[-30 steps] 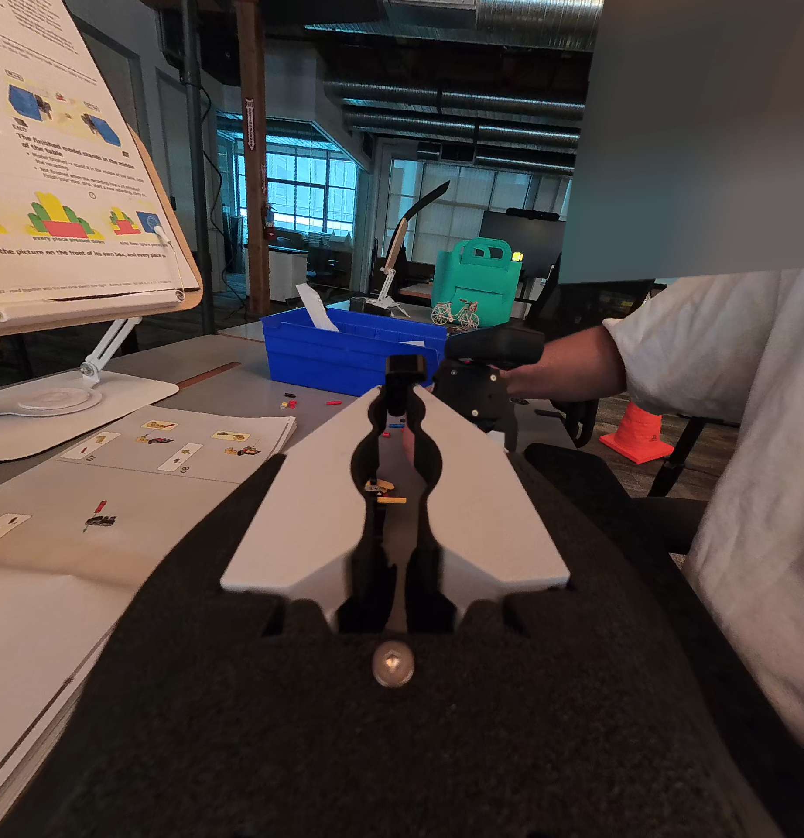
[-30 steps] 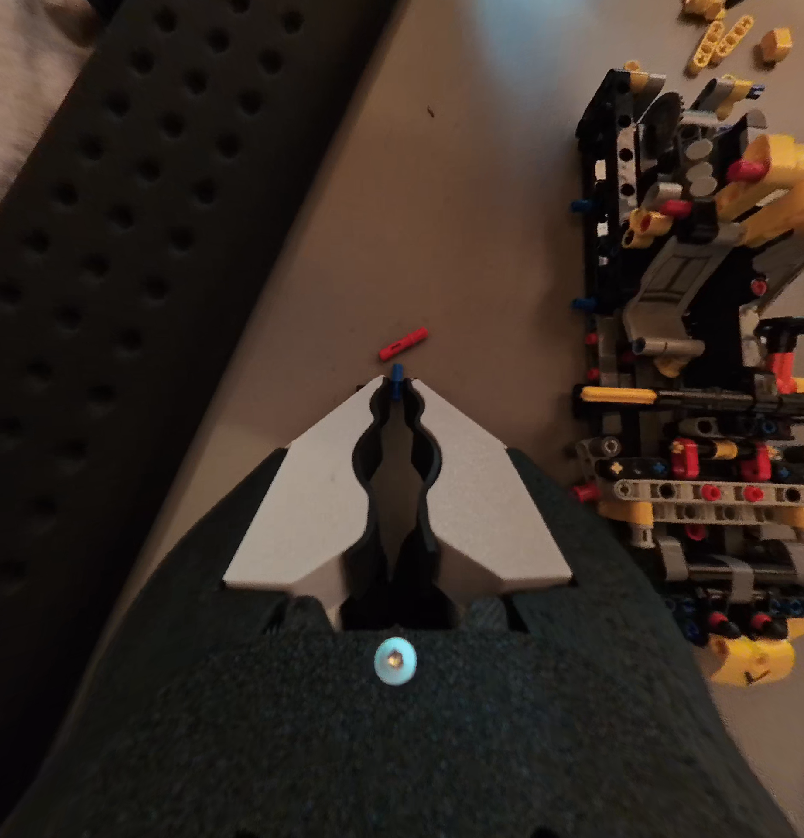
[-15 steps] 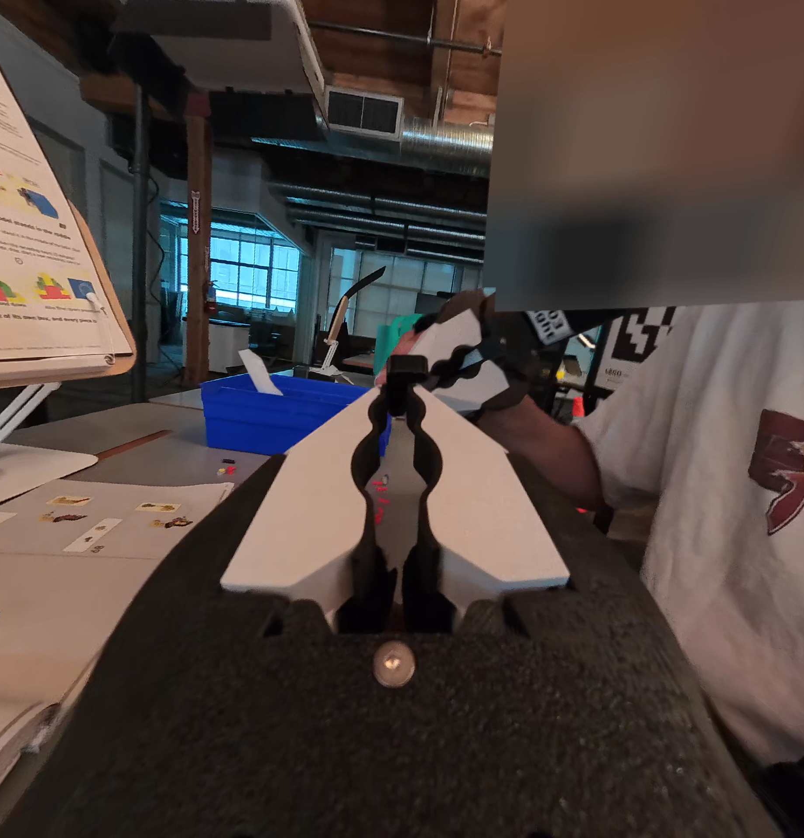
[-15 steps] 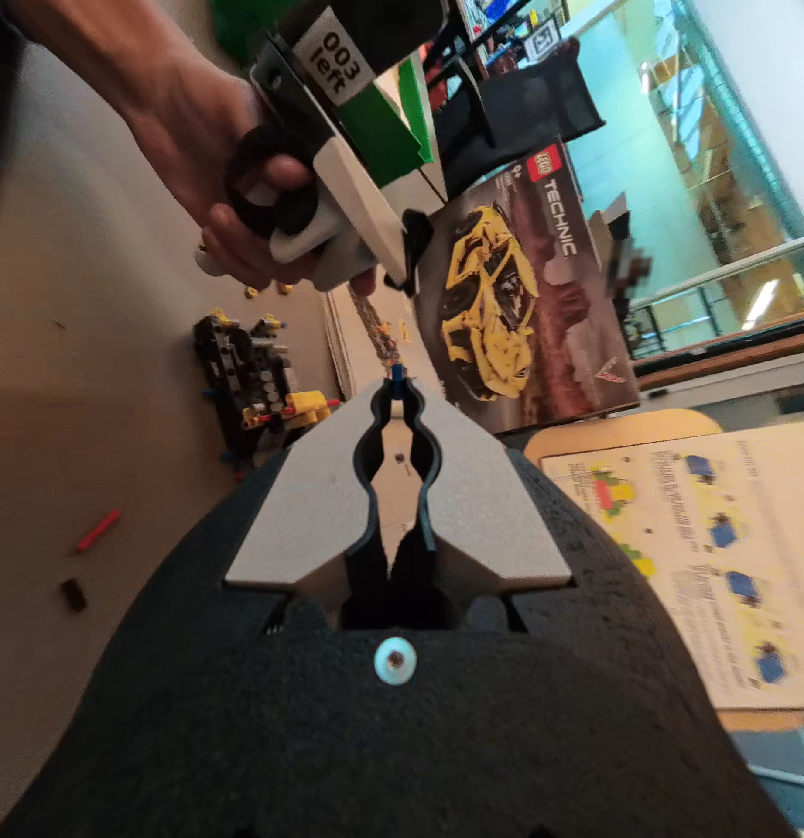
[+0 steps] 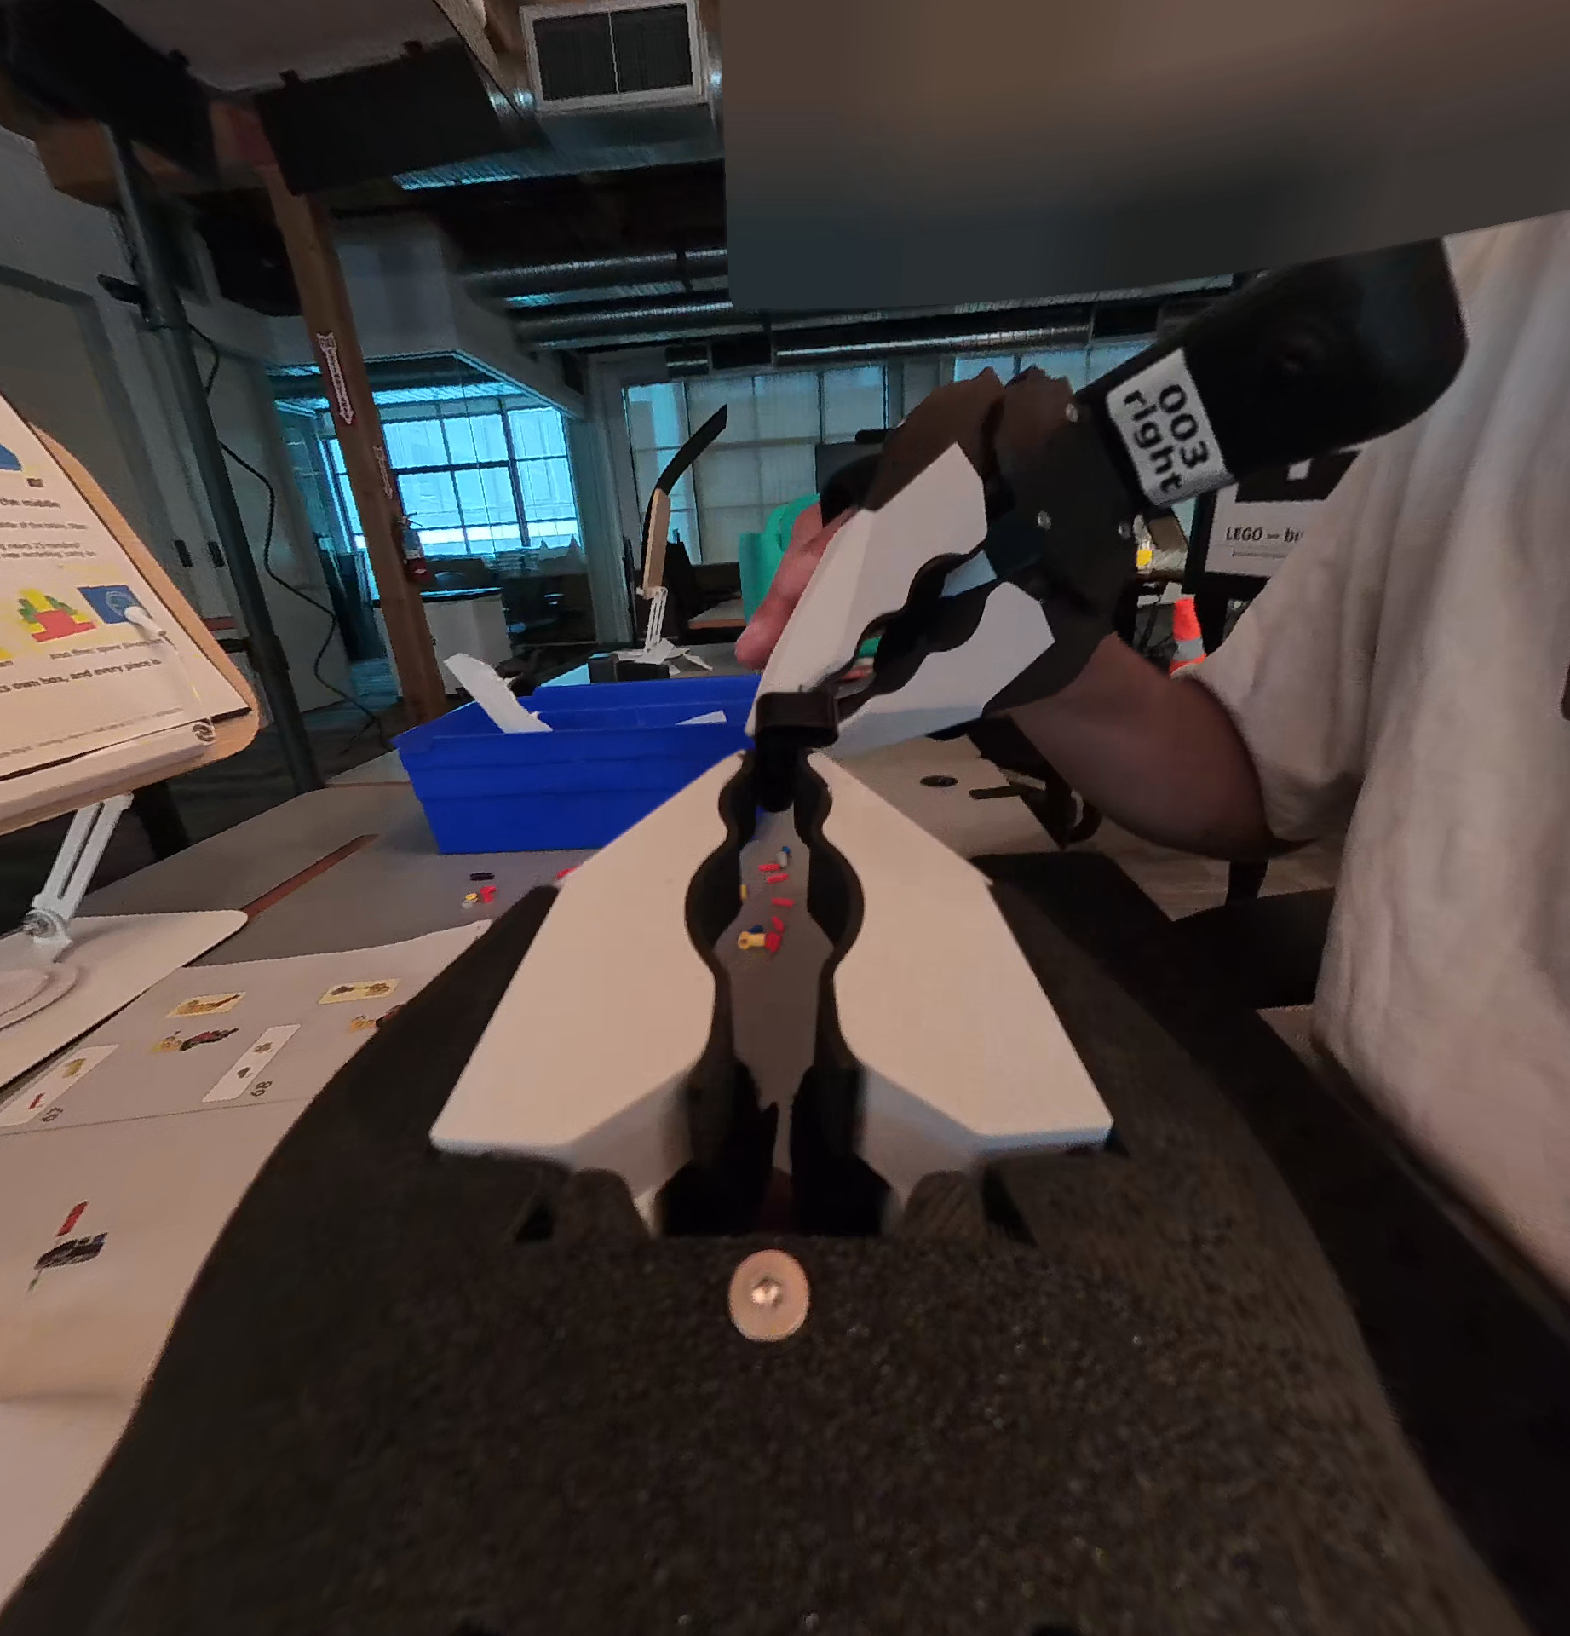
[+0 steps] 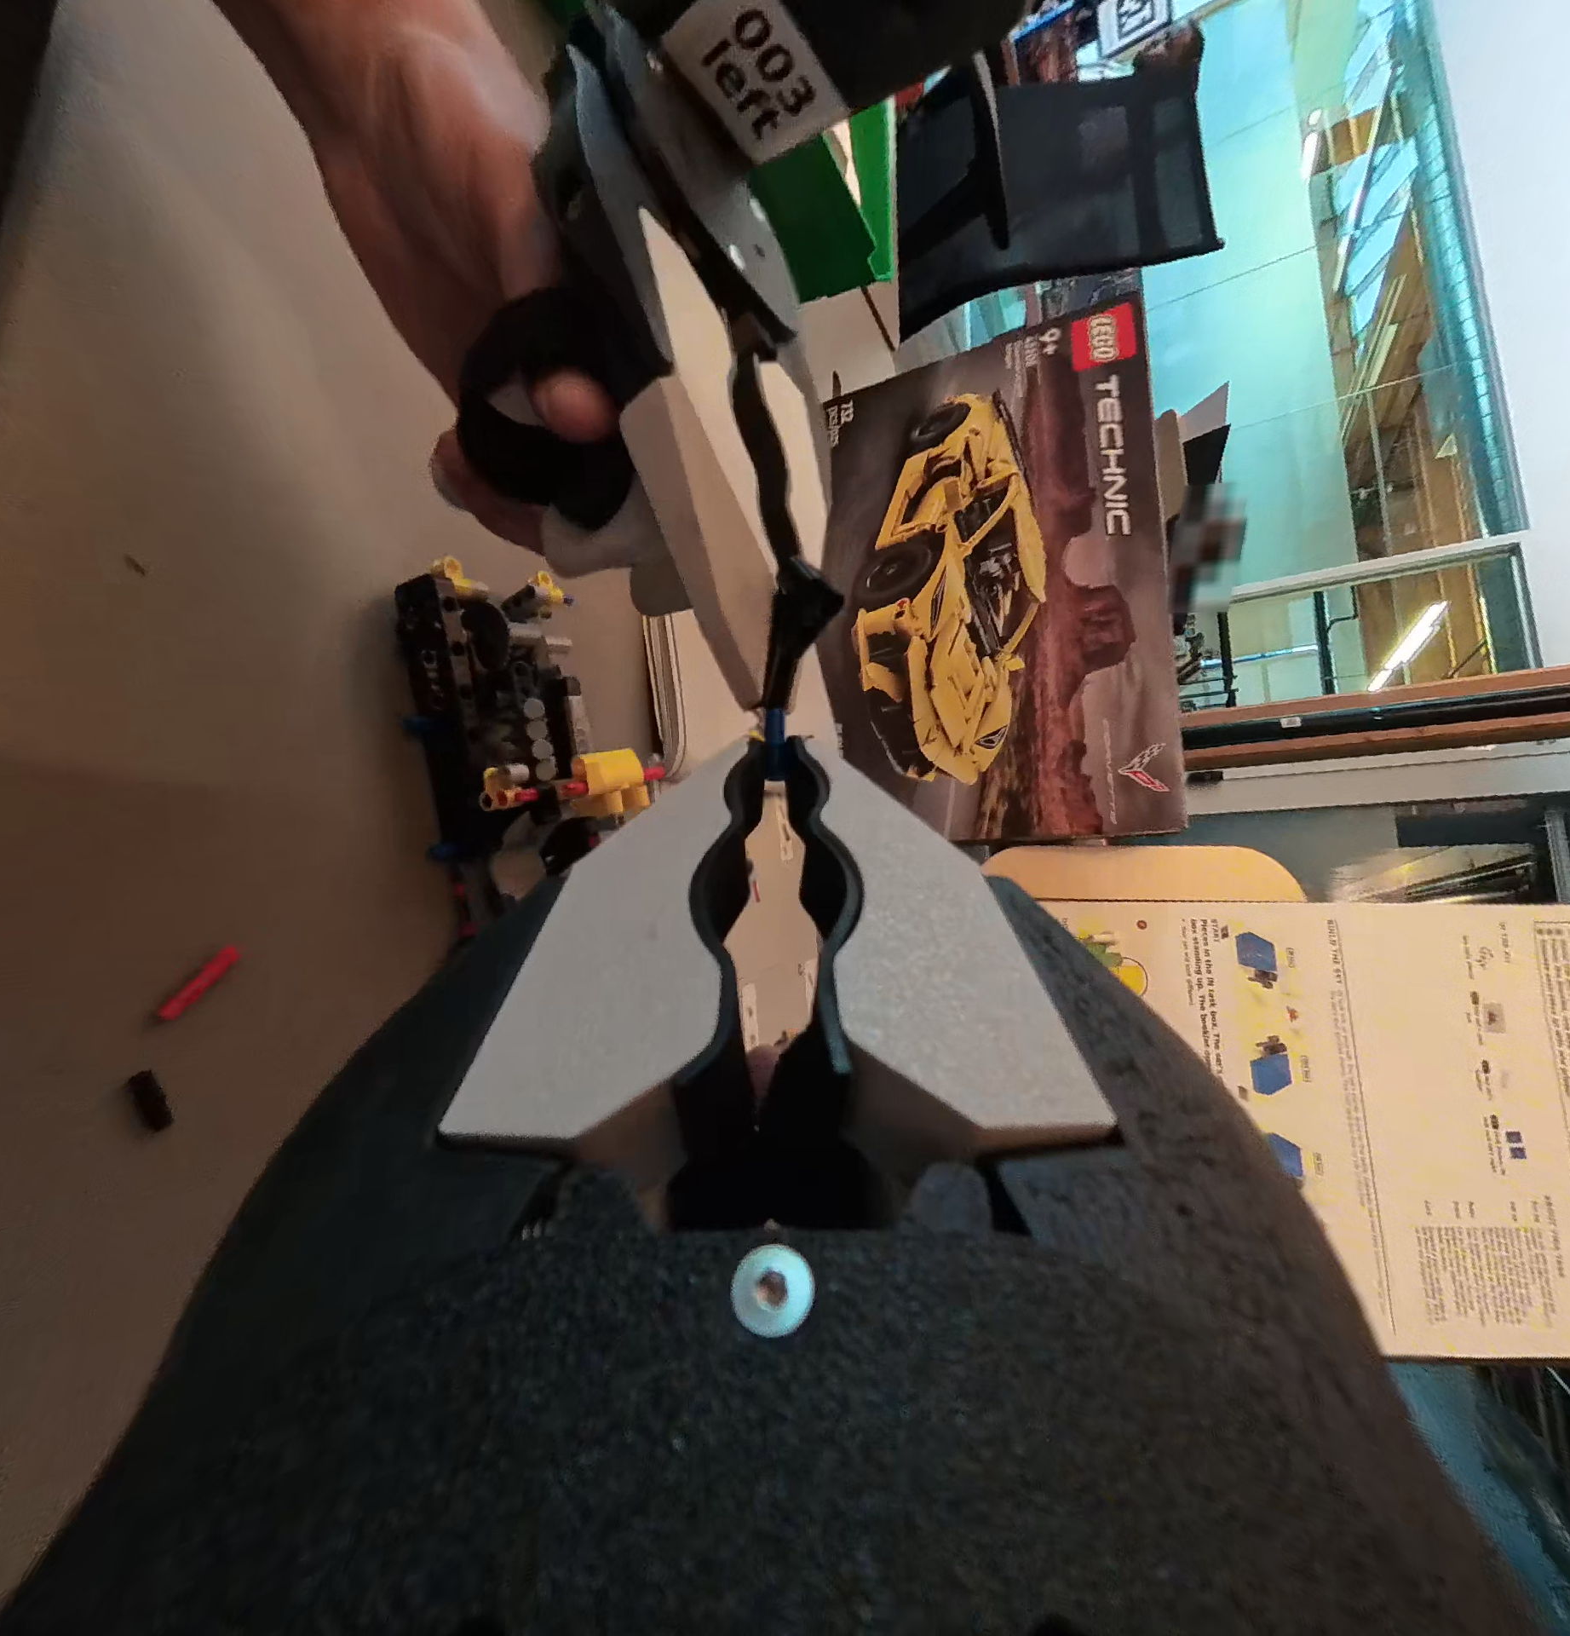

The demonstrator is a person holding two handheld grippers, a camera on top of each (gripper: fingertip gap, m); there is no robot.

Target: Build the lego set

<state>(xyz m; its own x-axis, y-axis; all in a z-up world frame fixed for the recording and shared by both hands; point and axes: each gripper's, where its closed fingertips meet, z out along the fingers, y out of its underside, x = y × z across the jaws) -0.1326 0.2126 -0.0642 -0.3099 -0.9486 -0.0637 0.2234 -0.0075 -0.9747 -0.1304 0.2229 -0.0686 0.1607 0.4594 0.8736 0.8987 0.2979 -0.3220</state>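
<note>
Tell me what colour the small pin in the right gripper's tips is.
Blue. The pin shows best in the right wrist view, pinched at the right gripper's tips.

My own black foam gripper body (image 6: 763, 1416) is hiding the near table, the half-built black and yellow model (image 6: 507, 708) is sitting partly behind my finger, and the loose coloured pins (image 5: 768, 903) are reading too small.

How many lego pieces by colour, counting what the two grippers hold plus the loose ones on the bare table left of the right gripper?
Blue: 1, blue pin in right gripper.
Black: 2, black connector in left gripper, black piece on table.
Red: 1, red pin on table.
Total: 4.
</note>
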